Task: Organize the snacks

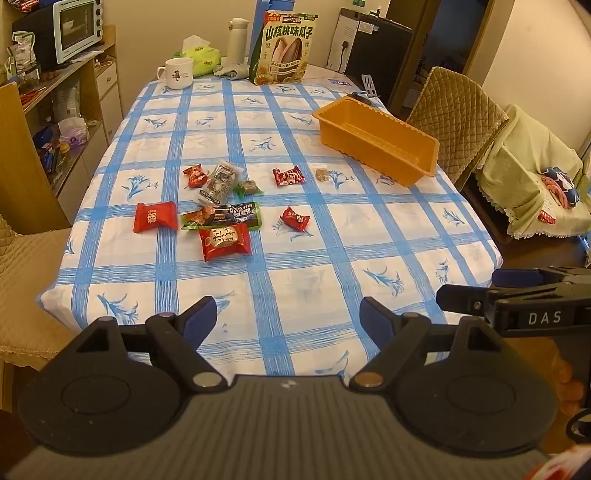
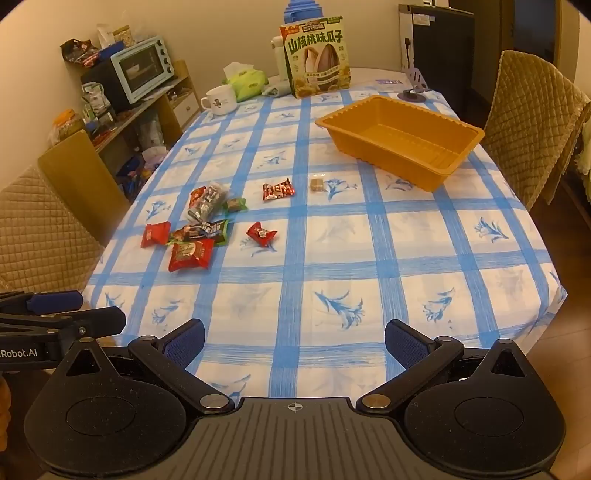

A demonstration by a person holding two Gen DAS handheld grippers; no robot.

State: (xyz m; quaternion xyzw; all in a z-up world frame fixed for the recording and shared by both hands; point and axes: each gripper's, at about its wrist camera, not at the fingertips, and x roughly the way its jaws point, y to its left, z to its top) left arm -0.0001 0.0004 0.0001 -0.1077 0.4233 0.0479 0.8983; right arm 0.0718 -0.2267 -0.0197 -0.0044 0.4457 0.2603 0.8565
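Several wrapped snacks lie in a loose group left of centre on the blue-checked tablecloth point(image 1: 295, 288): a large red packet point(image 1: 224, 242), a red square packet point(image 1: 154, 217), a dark green-edged bar point(image 1: 221, 216), a clear pouch point(image 1: 218, 182) and small red candies point(image 1: 294, 218). An empty orange tray point(image 1: 376, 142) point(image 2: 402, 138) stands at the right. My left gripper point(image 1: 288, 317) hovers open over the near table edge, nothing between its fingers. My right gripper point(image 2: 294, 341) is open too, beside it, also holding nothing.
A big sunflower-seed bag point(image 1: 284, 48), a white mug point(image 1: 177, 74), a tissue pack point(image 1: 201, 55) and a flask point(image 1: 238, 37) stand at the table's far end. Quilted chairs point(image 2: 532, 122) flank the table. A shelf with a toaster oven point(image 1: 75, 27) lines the left wall.
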